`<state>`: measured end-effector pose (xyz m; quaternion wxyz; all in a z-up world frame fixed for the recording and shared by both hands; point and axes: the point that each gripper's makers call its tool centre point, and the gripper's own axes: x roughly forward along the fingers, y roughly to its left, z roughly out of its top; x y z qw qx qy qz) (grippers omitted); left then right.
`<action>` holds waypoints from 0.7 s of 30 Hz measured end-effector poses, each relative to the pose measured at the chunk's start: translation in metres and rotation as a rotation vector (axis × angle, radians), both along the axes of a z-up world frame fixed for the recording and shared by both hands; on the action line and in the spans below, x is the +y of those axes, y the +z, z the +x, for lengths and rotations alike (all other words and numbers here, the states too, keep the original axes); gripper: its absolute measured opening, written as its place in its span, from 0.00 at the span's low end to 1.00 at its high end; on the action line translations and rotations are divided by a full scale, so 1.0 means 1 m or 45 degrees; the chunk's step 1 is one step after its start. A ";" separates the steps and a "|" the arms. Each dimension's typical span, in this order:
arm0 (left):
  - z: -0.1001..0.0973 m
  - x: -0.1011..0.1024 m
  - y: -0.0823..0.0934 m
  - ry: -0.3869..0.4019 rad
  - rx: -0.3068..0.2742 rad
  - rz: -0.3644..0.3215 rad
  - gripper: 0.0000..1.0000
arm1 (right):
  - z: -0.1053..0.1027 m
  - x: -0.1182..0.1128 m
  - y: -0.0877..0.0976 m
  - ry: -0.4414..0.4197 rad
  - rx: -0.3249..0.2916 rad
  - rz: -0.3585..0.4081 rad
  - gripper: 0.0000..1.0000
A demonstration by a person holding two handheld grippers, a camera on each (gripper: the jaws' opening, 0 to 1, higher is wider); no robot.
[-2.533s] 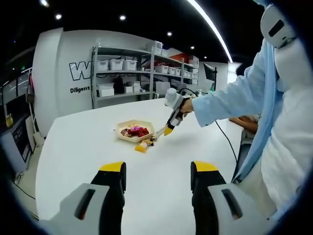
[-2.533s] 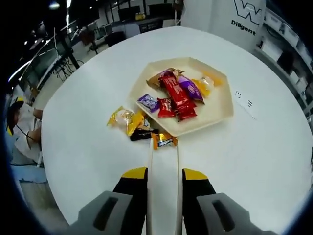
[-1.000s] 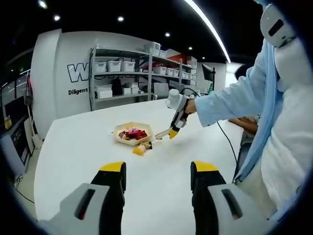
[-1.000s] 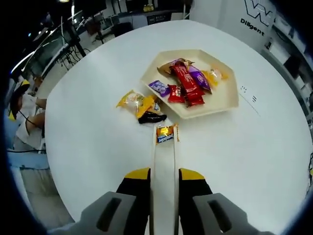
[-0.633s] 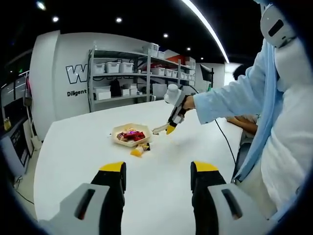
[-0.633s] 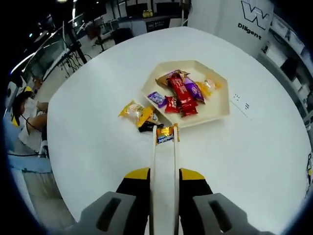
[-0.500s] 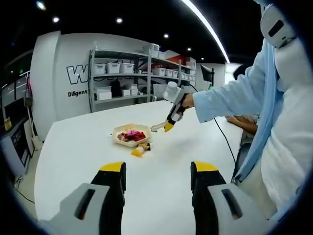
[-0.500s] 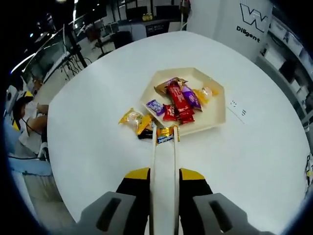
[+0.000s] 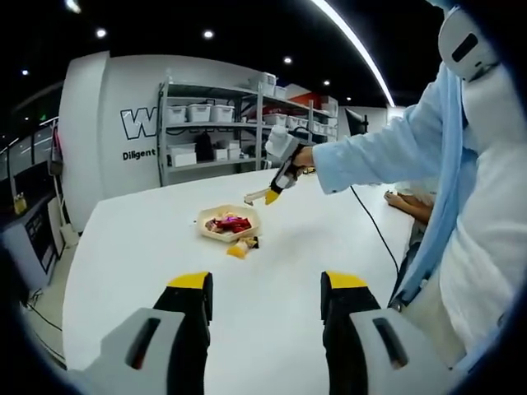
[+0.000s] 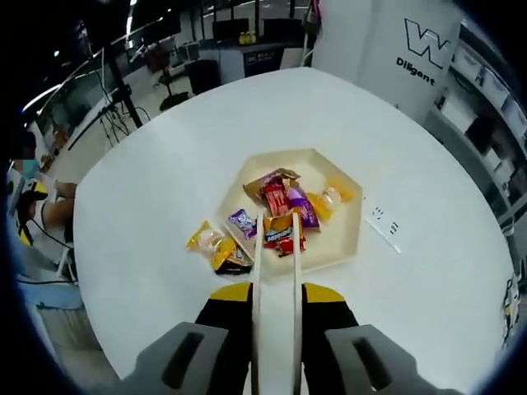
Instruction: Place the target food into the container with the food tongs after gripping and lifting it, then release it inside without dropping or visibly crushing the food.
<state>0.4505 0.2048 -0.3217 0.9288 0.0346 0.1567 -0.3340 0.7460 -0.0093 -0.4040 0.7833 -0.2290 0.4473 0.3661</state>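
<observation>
My right gripper is shut on a pair of white food tongs. The tong tips pinch a small orange-wrapped snack, which hangs high above the cream hexagonal tray. Several wrapped snacks lie in the tray. In the left gripper view the right gripper and the tongs hover over the tray in the middle of the white table. My left gripper stays open, empty and low near the table's front.
Two yellow-wrapped snacks and a dark one lie loose on the table beside the tray; they also show as loose snacks. A person in a light coat stands at the right. Shelves with bins line the back wall.
The right gripper has risen and moved forward, carrying the orange snack in the tongs from beside the tray's edge to above the tray. The left gripper has stayed open.
</observation>
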 end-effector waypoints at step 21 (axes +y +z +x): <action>0.022 -0.015 0.000 -0.047 0.003 -0.002 0.51 | -0.019 0.005 0.005 0.092 -0.001 0.024 0.14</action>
